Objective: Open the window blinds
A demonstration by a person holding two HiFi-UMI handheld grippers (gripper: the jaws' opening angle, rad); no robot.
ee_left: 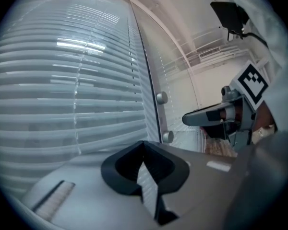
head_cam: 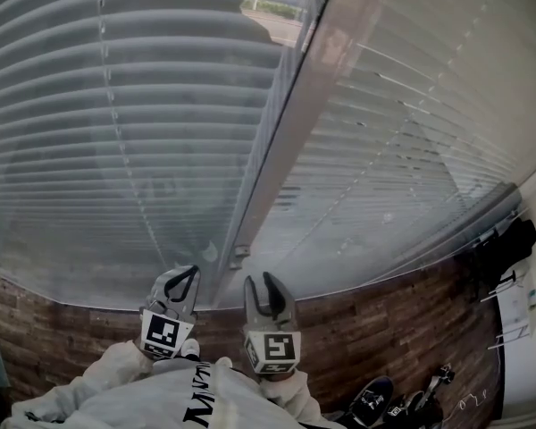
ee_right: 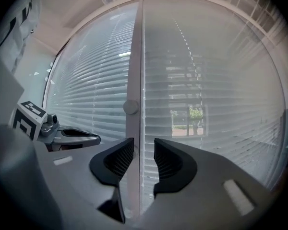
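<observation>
Right gripper view shows the right gripper [ee_right: 143,150] with jaws apart, empty, facing white horizontal slatted blinds [ee_right: 197,80], lowered; the left gripper [ee_left: 144,145] is closed, empty. Approach stage, seemingly; next calls for finding and gripping whatever works them.

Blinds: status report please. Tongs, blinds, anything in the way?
Left tongs shut, empty. Right tongs open, empty. Blinds down over both panes. Window post straight ahead, between panes.

Left gripper [head_cam: 189,272] and right gripper [head_cam: 259,280] sit side by side, pointing ahead, close together. Left jaws meet at the tips; right jaws stand apart.
</observation>
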